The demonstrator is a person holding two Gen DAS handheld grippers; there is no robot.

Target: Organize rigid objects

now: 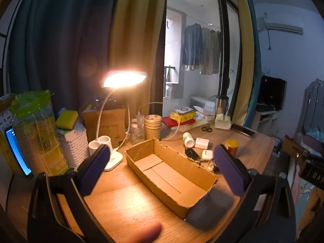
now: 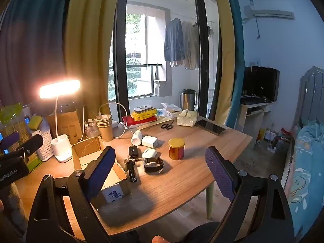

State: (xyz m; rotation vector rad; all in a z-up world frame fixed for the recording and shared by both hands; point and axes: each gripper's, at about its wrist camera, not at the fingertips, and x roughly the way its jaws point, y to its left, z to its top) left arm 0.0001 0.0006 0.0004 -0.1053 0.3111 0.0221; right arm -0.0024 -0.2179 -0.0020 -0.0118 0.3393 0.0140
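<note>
1. Both pairs of jaws stand spread wide and grasp nothing; my left gripper [image 1: 162, 170] hangs over the near part of the wooden table [image 2: 182, 184], with the cardboard box [image 1: 172, 174] lying between its pads but untouched; my right gripper [image 2: 160, 174] hangs apart from everything, above the bare wood near the loose items.

2. As I judge it, the sorting has not begun; the box is empty, only its bare bottom flaps showing; every rigid thing lies outside it.

3. Left to gather, all on the table to the right of the box: a black flashlight [image 2: 132, 170] just beside the box wall; a car key [image 2: 133, 151] behind it; a wristwatch [image 2: 153, 165] to its right; a white earbud case [image 2: 149, 153]; a white charger cube [image 2: 149, 141]; a white bottle [image 2: 136, 137] lying on its side; a yellow-lidded jar [image 2: 176, 148] standing upright, farthest right.

4. Far-side clutter such as the lit desk lamp [image 1: 123, 79], the stacked paper cups [image 1: 153, 128] and the scissors [image 2: 167, 125] seems no part of my job, though I cannot be sure.

5. Writing: a black block at the right edge of my left view shows "DAS", cut off; one at the left edge of my right view reads partly "...Robot.AI"; a printed sticker on the near end of the box is too small to read; the jar's label is illegible.
</note>
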